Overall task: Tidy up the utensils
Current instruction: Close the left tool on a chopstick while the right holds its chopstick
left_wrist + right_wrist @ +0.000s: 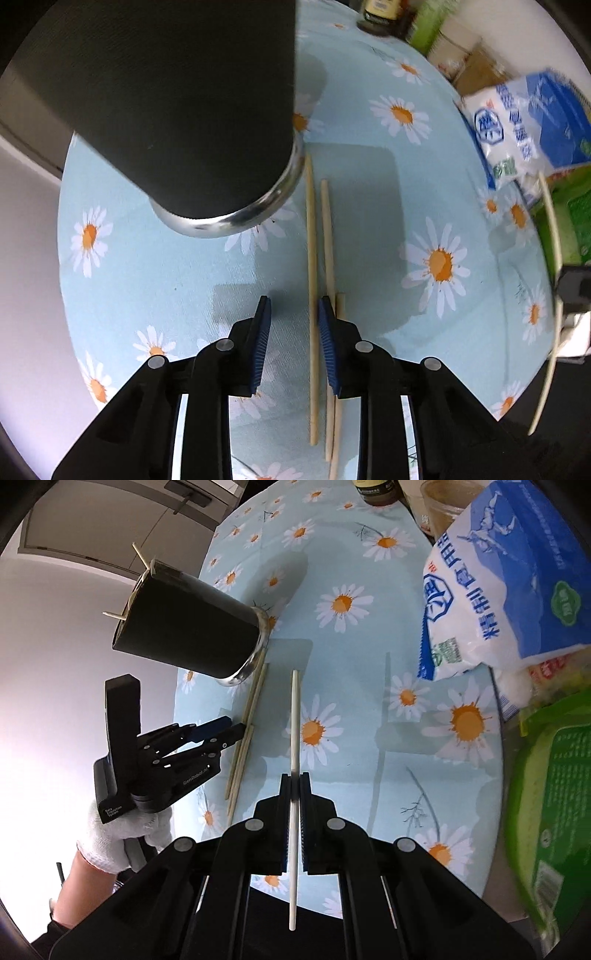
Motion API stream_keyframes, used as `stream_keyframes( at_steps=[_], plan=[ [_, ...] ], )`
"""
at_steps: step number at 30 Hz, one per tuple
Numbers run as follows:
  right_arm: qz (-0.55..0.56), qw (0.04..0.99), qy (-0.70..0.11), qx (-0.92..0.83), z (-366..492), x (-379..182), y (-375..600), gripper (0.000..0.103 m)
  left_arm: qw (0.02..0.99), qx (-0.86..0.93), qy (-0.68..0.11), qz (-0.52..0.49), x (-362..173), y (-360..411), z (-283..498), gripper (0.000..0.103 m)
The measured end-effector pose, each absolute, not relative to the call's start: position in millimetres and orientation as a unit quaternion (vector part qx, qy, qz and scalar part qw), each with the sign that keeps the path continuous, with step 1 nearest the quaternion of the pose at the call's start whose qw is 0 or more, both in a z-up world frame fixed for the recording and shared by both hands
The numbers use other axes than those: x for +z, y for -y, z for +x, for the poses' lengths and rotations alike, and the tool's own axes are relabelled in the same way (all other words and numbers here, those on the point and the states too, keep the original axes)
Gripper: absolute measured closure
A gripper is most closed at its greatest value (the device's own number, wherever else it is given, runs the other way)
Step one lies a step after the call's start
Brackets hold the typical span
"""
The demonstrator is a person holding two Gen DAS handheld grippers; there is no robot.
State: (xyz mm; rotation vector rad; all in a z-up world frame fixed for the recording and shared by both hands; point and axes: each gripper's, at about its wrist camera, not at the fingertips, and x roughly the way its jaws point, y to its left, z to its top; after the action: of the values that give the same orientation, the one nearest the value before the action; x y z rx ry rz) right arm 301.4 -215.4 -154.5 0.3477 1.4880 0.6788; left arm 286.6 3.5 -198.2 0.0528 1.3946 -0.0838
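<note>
Chopsticks are lying on the bench directly under the downward-pointing left gripper, their length running along its narrowed jaws, one stick sitting between them untouched. Right gripper is clamping a white chopstick well off to the side.

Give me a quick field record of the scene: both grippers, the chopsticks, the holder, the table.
left gripper: open, pointing down over the wooden chopsticks, one chopstick between its fingers
right gripper: shut on the white chopstick
wooden chopsticks: three lying close together on the tablecloth, beside the holder
holder: black cup with metal base, upright, chopstick ends sticking out of its top
clutter: salt bag, green package, jar along the table's edge
</note>
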Motion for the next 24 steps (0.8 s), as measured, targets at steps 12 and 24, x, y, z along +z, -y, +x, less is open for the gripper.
stream_keyframes(
  at_steps=[12,24],
  plan=[
    [0.176,0.647,-0.661,0.336,309.2,-162.3,219.8,0.097,0.750,-0.031,-0.660,0.023,-204.2,-16.0,299.5,0.098],
    [0.179,0.634,-0.661,0.359,316.2,-166.5,207.8,0.097,0.736,-0.037,-0.673,0.067,-204.7,-4.3,281.2,0.100]
  ],
)
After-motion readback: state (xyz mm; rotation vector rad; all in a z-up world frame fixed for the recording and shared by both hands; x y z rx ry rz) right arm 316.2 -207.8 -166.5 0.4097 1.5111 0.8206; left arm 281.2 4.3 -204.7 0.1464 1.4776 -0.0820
